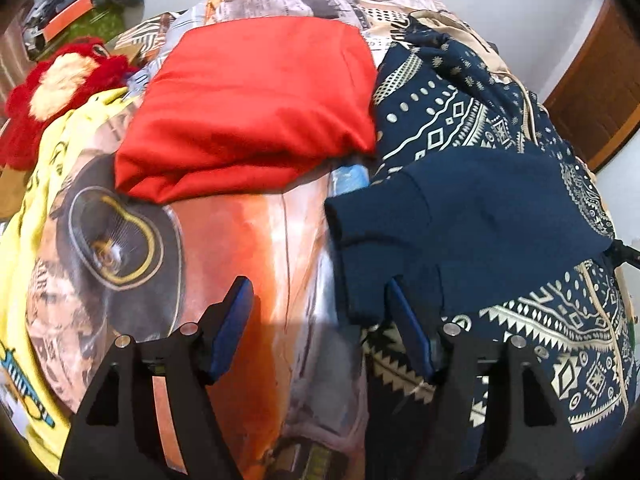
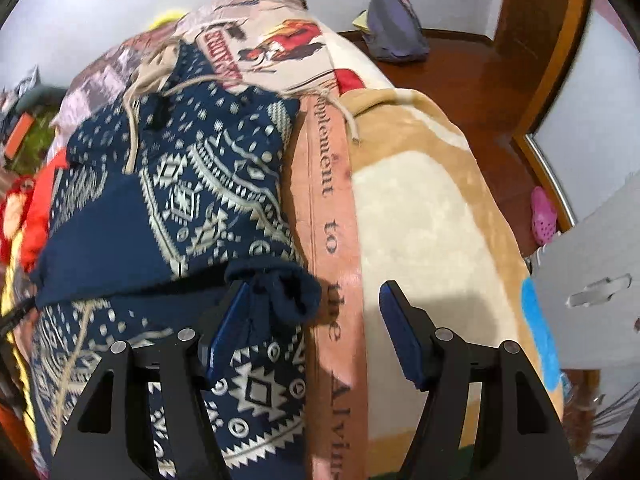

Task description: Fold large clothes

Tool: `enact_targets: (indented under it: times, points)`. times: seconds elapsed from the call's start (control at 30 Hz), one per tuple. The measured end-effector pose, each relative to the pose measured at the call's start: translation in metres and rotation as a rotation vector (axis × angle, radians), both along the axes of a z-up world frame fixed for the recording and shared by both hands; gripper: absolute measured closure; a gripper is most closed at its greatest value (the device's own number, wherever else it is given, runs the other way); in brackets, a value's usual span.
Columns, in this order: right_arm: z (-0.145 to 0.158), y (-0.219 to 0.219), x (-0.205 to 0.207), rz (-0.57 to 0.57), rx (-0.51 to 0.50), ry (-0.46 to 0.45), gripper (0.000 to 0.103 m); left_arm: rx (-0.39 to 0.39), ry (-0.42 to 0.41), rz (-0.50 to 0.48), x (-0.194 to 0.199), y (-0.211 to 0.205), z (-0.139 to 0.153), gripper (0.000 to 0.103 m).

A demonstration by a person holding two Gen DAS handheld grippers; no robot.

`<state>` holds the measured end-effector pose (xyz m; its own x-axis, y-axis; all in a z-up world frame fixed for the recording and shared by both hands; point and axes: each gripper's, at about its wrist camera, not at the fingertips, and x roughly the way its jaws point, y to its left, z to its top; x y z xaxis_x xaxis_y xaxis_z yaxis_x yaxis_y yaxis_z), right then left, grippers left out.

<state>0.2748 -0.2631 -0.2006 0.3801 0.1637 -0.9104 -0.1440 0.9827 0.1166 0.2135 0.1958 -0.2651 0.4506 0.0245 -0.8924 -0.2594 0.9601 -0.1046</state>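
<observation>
The red folded garment lies far left on the bed; right of it sprawls the patterned navy hoodie (soft, floppy, bulky). Both the left gripper and right gripper gape wide, empty; I'd pinch its navy cuff.

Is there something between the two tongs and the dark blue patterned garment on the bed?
Nothing visible does. The left tongs and the right tongs are both open at the patterned garment, each with one finger against its plain navy cuffs. The folded red garment lies aside.
</observation>
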Motion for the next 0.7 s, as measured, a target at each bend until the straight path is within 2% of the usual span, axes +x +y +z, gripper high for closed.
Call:
enact_targets:
  times: [0.1,0.2,0.3,0.37,0.53,0.7]
  points:
    - [-0.013,0.012,0.009,0.031,-0.056,0.017,0.04,0.013,0.006,0.001,-0.001,-0.007,-0.002,0.034]
    - [-0.026,0.023,0.018,0.049,-0.057,0.036,0.04,0.036,0.019,-0.002,0.002,-0.013,-0.003,0.034]
    - [-0.034,0.024,0.031,0.002,-0.094,0.015,0.04,0.053,0.029,0.003,0.009,-0.018,-0.003,0.034]
    - [-0.036,0.016,0.037,-0.024,-0.066,0.015,0.041,0.051,0.027,0.007,0.011,-0.017,-0.001,0.034]
    - [-0.039,-0.001,0.037,-0.074,0.02,0.018,0.041,0.05,0.035,0.005,0.016,-0.015,-0.004,0.034]
    - [-0.023,0.012,0.028,-0.003,-0.08,0.017,0.041,0.061,0.034,-0.016,0.018,-0.018,0.003,0.034]
